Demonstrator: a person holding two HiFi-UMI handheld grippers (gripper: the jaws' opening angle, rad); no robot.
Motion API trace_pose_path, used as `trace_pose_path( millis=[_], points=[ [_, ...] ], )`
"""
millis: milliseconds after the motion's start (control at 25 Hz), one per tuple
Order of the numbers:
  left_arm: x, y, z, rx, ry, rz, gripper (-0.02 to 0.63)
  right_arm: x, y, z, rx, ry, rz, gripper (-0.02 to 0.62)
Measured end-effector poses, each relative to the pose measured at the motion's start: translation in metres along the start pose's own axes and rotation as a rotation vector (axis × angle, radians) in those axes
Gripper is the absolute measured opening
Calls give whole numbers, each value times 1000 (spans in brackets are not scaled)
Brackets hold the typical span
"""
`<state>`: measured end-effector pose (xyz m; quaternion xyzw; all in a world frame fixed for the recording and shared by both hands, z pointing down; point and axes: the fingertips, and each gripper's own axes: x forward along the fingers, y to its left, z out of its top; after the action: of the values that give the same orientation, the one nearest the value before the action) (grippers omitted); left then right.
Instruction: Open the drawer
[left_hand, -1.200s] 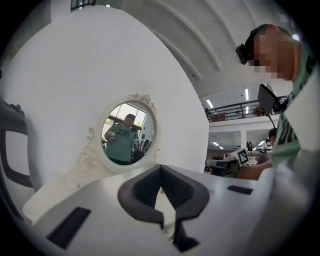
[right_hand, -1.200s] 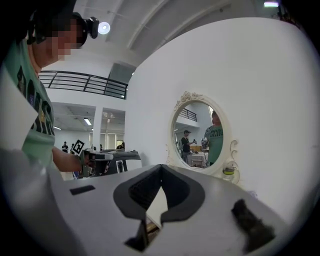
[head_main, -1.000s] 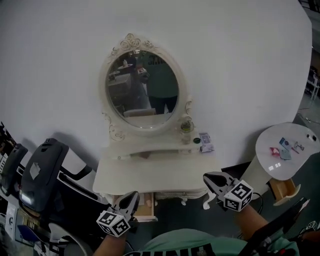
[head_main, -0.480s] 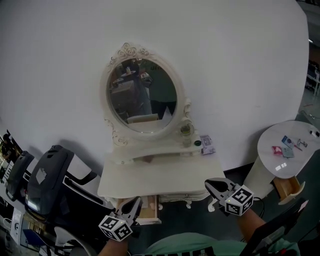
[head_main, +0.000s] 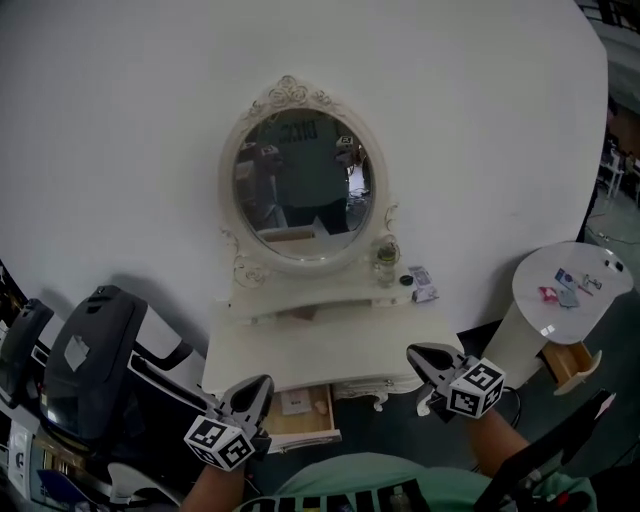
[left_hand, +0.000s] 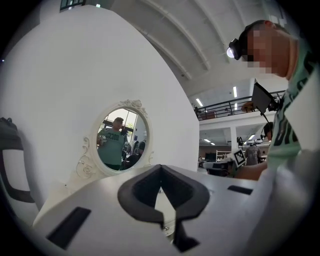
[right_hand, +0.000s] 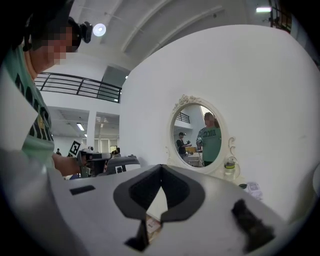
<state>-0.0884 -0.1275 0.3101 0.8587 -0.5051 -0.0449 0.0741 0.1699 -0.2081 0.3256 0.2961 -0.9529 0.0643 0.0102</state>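
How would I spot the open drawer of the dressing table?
Find the white dressing table with the oval mirror. Below its top, left of centre, the drawer juts out. It holds papers and is wider than the side drawer under the round table at right.

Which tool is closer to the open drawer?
Left. The left tool hangs by the left edge of the drawer; the right tool is off to its right.

This is looking like a staged set inside a large hall. Ahead of the fingers (left_hand: 135, 202), a curved white backdrop (head_main: 150, 120) is standing behind a dressing table (head_main: 300, 355). To their right, a railed balcony (left_hand: 225, 107) and ceiling strip lights (left_hand: 234, 92) are showing.
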Motion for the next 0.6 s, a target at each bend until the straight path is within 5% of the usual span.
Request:
trace_pose_path(
  millis=[600],
  points=[
    [14, 9, -12, -69, -4, 11, 9, 2, -27, 8, -4, 11, -9, 11]
  ],
)
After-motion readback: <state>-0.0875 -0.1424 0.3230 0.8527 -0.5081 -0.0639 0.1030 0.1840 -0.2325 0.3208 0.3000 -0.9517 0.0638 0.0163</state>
